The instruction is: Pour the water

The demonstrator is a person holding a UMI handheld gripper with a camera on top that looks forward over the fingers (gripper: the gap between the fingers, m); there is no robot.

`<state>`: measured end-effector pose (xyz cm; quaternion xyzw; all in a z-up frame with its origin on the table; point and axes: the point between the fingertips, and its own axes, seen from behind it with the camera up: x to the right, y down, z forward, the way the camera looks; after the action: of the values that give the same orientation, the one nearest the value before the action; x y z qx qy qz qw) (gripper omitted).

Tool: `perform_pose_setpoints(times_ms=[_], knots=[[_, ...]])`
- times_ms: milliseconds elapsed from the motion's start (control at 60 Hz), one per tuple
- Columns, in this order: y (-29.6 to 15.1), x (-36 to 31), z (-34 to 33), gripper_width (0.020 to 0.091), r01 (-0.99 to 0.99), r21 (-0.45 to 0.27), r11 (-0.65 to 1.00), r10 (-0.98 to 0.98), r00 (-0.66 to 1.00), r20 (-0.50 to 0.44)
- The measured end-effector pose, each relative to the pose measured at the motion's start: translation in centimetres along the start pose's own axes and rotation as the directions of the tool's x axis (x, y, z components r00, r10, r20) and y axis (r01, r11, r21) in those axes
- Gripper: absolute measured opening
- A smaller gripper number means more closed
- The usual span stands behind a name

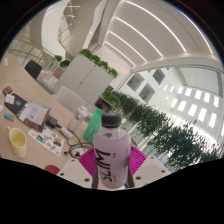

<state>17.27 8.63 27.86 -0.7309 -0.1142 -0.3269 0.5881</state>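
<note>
Gripper view: open office or atrium, white ceiling with long light strips, rows of green plants (165, 125) behind and beside the bottle. A table (35, 125) sits off to one side of the bottle, cluttered with papers and small items. On it, a yellow cup (17, 141); contents not visible. Bottle (110, 155) is clear with a dark cap and dark lettering; water level cannot be told. It stands upright between the pads (140, 160), and the gripper (110, 172) is closed on it, both fingers pressing its sides.
</note>
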Motion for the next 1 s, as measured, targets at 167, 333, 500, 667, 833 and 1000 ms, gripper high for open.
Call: perform_pose_setpoints(times_ms=[167,333,500,667,833,1000], knots=[[-5.1,-10.5,-0.1,0.0396,0.609,0.074,0.79,-0.61,0.792,0.002],[-3.3,-20.0,0.0,0.0399,0.959,0.127,0.253,-0.966,0.257,-0.016],[-2.8,-21.8,1.1,0.0398,0.982,0.139,-0.131,-0.991,-0.131,-0.01],[-2.3,-21.8,0.7,0.0399,0.977,0.154,-0.15,-0.987,-0.156,0.027],[-6.1,-20.9,2.7,0.0401,0.897,0.141,0.419,-0.908,0.41,0.09],[-11.2,-16.2,1.0,0.047,-0.061,0.159,0.985,0.029,0.979,0.201]])
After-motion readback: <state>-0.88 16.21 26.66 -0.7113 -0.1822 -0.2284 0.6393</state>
